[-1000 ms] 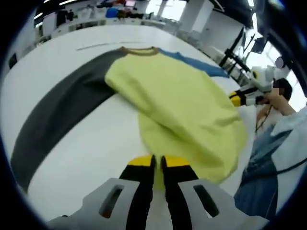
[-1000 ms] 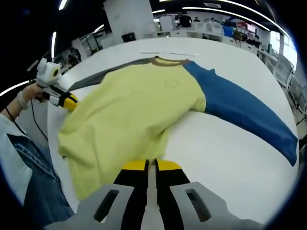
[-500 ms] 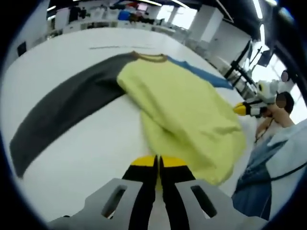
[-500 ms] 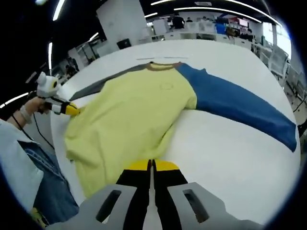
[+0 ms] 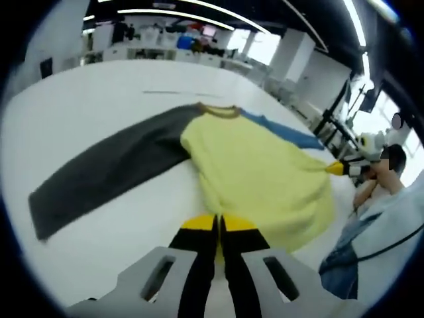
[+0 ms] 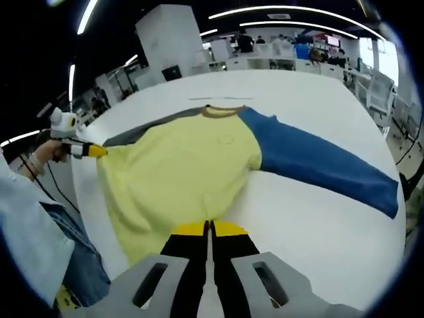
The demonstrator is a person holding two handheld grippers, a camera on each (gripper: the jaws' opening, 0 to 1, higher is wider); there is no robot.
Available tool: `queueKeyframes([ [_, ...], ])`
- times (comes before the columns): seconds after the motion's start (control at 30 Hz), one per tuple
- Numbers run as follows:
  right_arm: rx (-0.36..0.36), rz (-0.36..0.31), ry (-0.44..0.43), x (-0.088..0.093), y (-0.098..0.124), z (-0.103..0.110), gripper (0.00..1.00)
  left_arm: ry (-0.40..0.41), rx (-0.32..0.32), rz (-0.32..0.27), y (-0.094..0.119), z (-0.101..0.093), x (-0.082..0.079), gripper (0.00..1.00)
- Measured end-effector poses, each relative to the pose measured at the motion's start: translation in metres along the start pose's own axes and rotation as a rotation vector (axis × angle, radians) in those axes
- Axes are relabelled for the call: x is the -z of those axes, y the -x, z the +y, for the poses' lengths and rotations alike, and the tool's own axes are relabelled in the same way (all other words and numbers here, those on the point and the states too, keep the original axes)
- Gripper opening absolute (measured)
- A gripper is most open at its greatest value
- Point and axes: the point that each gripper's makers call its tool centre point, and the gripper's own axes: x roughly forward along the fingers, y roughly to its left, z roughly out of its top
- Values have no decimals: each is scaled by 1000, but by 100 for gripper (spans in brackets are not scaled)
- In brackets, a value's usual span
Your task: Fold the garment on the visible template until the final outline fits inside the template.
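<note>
Left gripper view: garment [image 5: 255, 175] on table [image 5: 99, 86], both grippers clamped on hem.

Behind your white table [image 5: 86, 99] stood desks [image 6: 291, 56], a white pillar [image 6: 169, 36] and ceiling strip lights [image 6: 291, 10].

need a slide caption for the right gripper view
Right gripper shut on yellow shirt hem, blue sleeve spread over white table.

An open-plan office or lab: ceiling strip lights [image 6: 291, 9], far desks [image 5: 165, 52], big white table [image 6: 318, 218].
</note>
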Motion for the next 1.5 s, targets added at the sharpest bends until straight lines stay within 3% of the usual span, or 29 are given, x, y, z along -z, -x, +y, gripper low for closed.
queueKeyframes([
  [0.07, 3, -12, -2, -4, 2, -2, 2, 8, -33, -45, 1, 7, -9, 0],
  [0.17, 14, -51, -12, -13, 4, -7, 2, 14, -40, -54, 2, 11, -11, 0],
  [0.37, 63, -66, 20, -25, 6, -23, 1, 35, -49, -87, 1, 21, -19, 0],
  [0.5, 54, -76, 11, -33, 6, -26, 1, 39, -48, -97, -3, 24, -24, 0],
  [0.63, 46, -66, 21, -29, 3, -19, 2, 38, -46, -90, -5, 24, -22, 0],
  [0.7, 40, -73, 2, -25, 2, -17, 10, 36, -43, -86, -5, 24, -21, 0],
  [0.9, 5, -27, -72, 0, -6, -11, 17, 41, -40, -72, -3, 24, -16, 0],
  [1.0, 0, -19, -88, 4, -10, -9, 14, 41, -39, -70, -2, 23, -15, 0],
  [1.27, -41, -43, -77, -10, -12, 0, 3, 34, -42, -72, -2, 21, -19, 0],
  [1.5, 7, -92, -35, -32, -10, -14, 2, 32, -60, -83, -3, 27, -24, 0],
])
